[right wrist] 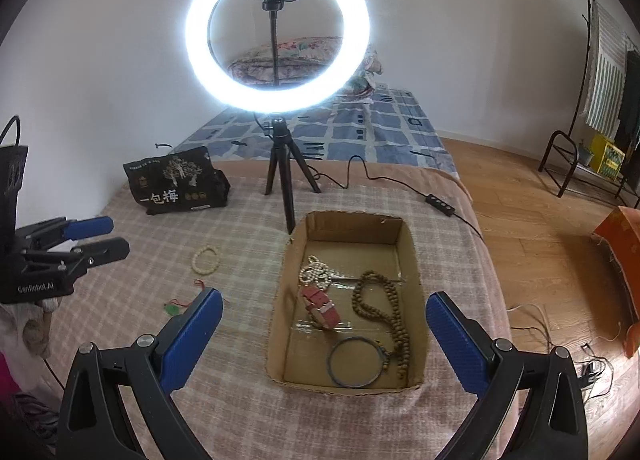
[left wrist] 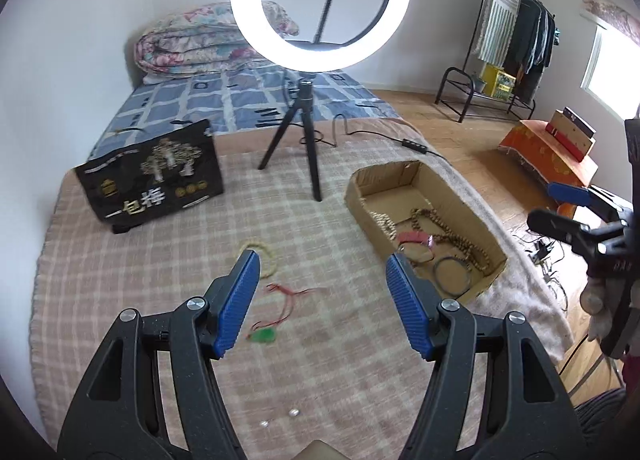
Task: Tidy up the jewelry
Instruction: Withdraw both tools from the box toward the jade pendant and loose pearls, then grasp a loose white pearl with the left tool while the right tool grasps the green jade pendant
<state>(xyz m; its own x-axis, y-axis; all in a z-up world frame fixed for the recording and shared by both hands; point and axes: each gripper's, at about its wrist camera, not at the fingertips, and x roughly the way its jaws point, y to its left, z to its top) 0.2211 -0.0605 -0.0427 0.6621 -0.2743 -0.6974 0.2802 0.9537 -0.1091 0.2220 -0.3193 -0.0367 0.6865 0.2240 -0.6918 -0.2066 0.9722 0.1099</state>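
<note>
Cardboard box [right wrist: 412, 260] sits open-topped at centre frame in the right wrist view, its long axis running from the bottom of the frame up toward the ring light [right wrist: 276, 30]. Inside lie a brown bead necklace [right wrist: 390, 312] stretched along that axis on the right, a red watch strap [right wrist: 322, 306] angled from upper left to lower right, a cluster of pale beads [right wrist: 316, 272] above it, and a dark bangle [right wrist: 354, 360] flat at the near end. Outside the box, left of centre on the checked blanket [right wrist: 248, 220], a cream bead bracelet [right wrist: 206, 258] lies flat, and a green pendant [left wrist: 264, 336] on a red cord [left wrist: 286, 300] trails toward the upper right in the left wrist view. Left gripper [left wrist: 322, 302] hovers over the pendant, fingers spread wide and holding nothing; right gripper [right wrist: 322, 340] hangs over the box, likewise spread and empty. Tripod legs [right wrist: 286, 188] of the light stand just beyond the box's far end — its cable [right wrist: 400, 180] runs off to the right — and a black snack bag [right wrist: 176, 180] stands at upper left.
</note>
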